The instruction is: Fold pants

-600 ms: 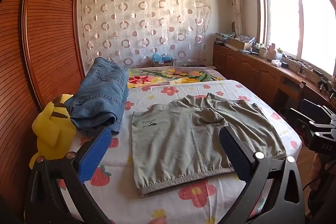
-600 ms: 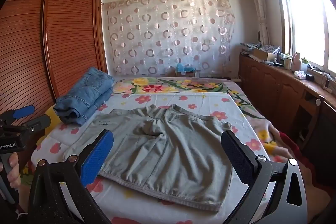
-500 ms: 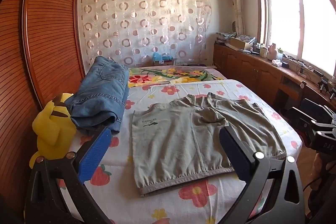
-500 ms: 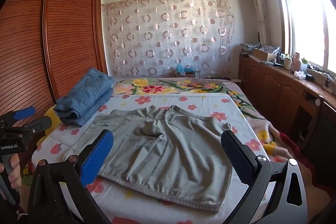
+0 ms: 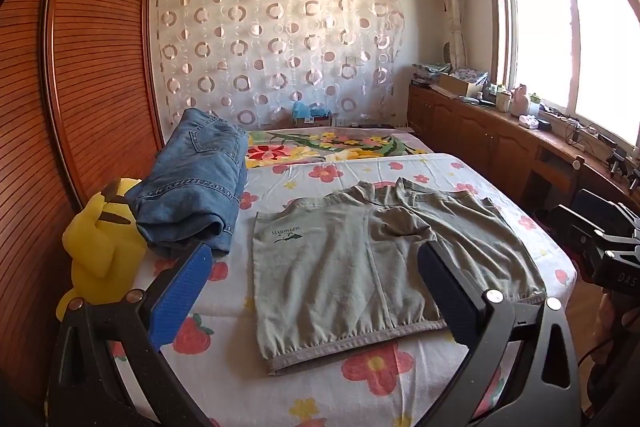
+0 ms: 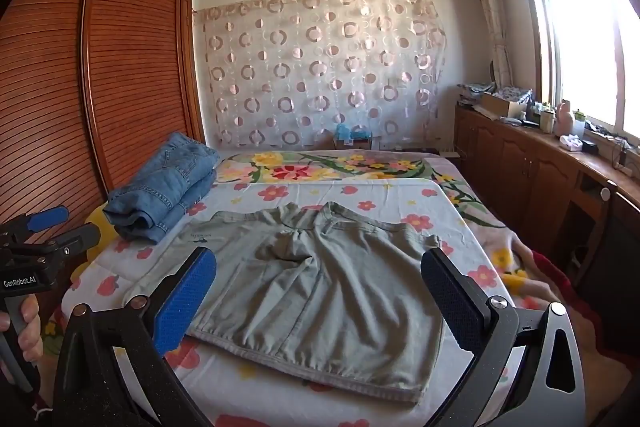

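Grey-green pants (image 5: 360, 267) lie spread flat on the flowered bed sheet (image 5: 384, 167), waistband toward me, a small dark logo near their left corner. In the right wrist view the same pants (image 6: 320, 287) fill the middle of the bed. My left gripper (image 5: 314, 263) hovers above the near edge of the bed, open, with nothing between its blue pads. My right gripper (image 6: 318, 267) also stands open and empty over the near hem. The left gripper's body shows at the left edge of the right wrist view, held by a hand (image 6: 24, 331).
Folded blue jeans (image 5: 196, 187) rest at the bed's left side beside a yellow plush toy (image 5: 100, 247). A slatted wooden wardrobe (image 5: 80, 87) borders the left. Low wooden cabinets (image 5: 500, 143) with clutter run under the window on the right. A patterned curtain (image 5: 276, 47) hangs behind.
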{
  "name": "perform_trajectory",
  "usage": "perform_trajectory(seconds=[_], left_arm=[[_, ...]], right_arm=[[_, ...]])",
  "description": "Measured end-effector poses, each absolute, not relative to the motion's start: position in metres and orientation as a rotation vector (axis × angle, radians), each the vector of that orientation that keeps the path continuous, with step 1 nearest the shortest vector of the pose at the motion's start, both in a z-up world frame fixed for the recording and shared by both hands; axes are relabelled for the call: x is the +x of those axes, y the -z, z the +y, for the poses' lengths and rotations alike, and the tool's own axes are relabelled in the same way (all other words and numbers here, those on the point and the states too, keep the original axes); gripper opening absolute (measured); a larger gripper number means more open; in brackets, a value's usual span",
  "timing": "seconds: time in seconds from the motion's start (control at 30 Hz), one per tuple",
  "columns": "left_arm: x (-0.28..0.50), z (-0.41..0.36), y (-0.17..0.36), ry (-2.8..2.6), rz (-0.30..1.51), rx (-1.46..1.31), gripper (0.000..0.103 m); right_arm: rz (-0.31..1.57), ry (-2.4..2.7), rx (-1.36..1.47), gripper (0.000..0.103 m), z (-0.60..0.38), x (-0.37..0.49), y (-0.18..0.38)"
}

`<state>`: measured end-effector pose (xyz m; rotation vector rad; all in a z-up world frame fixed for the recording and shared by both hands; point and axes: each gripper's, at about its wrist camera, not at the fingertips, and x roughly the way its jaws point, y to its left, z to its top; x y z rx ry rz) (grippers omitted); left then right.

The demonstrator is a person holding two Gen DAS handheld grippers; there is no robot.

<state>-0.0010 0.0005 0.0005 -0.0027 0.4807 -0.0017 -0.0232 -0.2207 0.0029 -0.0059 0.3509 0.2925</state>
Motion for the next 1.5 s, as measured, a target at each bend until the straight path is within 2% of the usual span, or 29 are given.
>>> perform_trajectory(seconds=[1.5], left_arm=[[0.0006,0.0024,0.0003,0.003,0.468,-0.003,0.103]], right_arm=[[0.339,-0.290,-0.001,0.102,-0.2185,-0.0280,-0.0070]])
